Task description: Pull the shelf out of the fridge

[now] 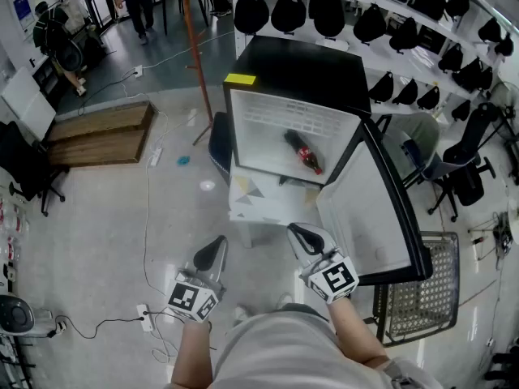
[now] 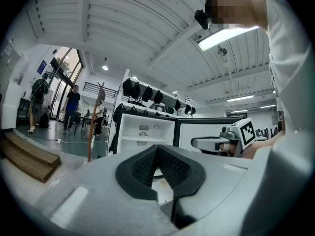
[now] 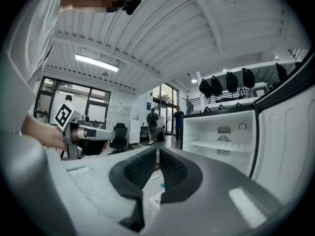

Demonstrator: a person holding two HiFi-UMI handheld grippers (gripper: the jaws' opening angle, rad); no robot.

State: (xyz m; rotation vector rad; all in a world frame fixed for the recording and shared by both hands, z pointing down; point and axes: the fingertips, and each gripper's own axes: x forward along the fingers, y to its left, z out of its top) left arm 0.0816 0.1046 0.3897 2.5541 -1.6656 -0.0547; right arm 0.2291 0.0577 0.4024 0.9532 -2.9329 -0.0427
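A small black fridge point(image 1: 302, 78) stands on a white box point(image 1: 259, 197), its door point(image 1: 375, 209) swung open to the right. A white shelf point(image 2: 142, 139) crosses the white interior, also seen as the shelf point(image 3: 221, 146) in the right gripper view. A cola bottle point(image 1: 302, 152) lies inside. Both grippers hang close to the person's body, well short of the fridge. My left gripper point(image 1: 214, 251) is shut with nothing in it, and so is my right gripper point(image 1: 302, 235). The pads meet in both gripper views, left gripper point(image 2: 158, 168) and right gripper point(image 3: 157, 168).
A black wire basket point(image 1: 422, 294) sits on the floor right of the door. A power strip with cables point(image 1: 146, 318) lies at the left foot. A coat stand pole point(image 1: 197, 47), a wooden platform point(image 1: 101, 132) and office chairs point(image 1: 458, 168) surround the fridge.
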